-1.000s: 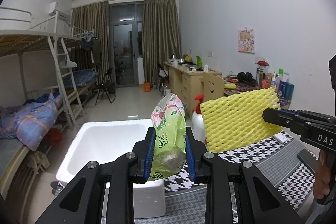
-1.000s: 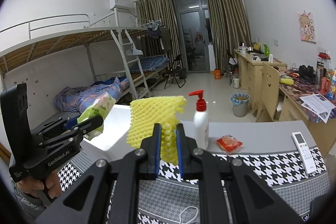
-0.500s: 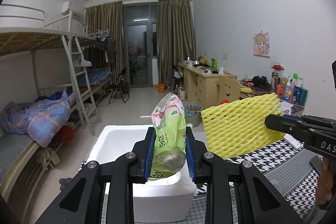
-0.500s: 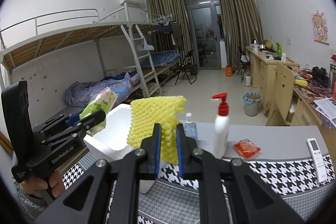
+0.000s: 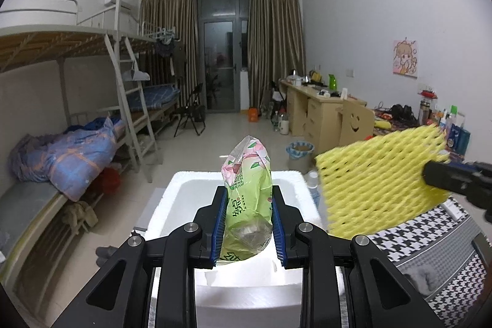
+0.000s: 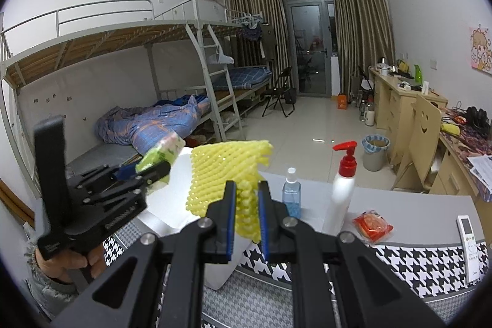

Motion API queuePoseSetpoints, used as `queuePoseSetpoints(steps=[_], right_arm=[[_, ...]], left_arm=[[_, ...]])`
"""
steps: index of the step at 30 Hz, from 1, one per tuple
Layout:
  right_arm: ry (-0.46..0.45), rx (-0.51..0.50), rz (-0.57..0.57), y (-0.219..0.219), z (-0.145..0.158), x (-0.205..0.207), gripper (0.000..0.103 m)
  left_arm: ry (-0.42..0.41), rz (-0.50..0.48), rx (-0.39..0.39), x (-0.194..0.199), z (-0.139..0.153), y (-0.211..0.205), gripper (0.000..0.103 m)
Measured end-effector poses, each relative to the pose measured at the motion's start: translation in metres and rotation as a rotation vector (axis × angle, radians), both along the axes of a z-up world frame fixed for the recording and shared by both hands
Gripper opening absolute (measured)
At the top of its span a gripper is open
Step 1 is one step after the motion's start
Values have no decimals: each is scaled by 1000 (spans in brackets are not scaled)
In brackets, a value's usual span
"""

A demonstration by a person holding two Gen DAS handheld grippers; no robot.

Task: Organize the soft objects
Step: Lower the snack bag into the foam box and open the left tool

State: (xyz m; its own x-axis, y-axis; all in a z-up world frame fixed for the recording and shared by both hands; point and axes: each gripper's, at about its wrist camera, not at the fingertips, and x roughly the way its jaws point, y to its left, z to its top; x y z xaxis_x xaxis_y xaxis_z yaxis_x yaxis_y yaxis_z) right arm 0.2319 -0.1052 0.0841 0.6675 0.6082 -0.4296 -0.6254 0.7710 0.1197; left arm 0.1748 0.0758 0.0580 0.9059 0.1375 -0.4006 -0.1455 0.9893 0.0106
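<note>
Bunk beds (image 5: 92, 57) line one wall of a dorm room, and a houndstooth-patterned cloth covers the counter (image 6: 415, 263) in front. On it sits a white foam box (image 5: 246, 288) with an open top. The left tongs (image 5: 247, 220) are clamped on a soft green and pink plastic tissue pack (image 5: 248, 199), held upright over the box. The right tongs (image 6: 247, 217) are clamped on a yellow foam net sleeve (image 6: 227, 171), raised just beside the box. Behind it on the counter stand a white pump bottle with a red top (image 6: 343, 189) and a small clear blue bottle (image 6: 291, 192).
</note>
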Motion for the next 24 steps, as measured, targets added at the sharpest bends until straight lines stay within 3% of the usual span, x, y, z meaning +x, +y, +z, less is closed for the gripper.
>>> queuePoseSetpoints(steps=[3,7,8,17,24], right_arm=[[4,-12,-2,4,-1,2,17],[-1,-19,-4,8,0,1,17],[0,-18,-6,8,0,1,17],[6,-30,16,21,2,3,17],[10,-36,50,36,3,6,17]], left_arm=[[25,-5,-14,6,-5,5,33],[18,24,-23,4,-6,12,73],[12,29,-27,2,-6,14,77],[-26,72,-29,-12,1,21,99],[-44,130,-43,-22,4,36,102]])
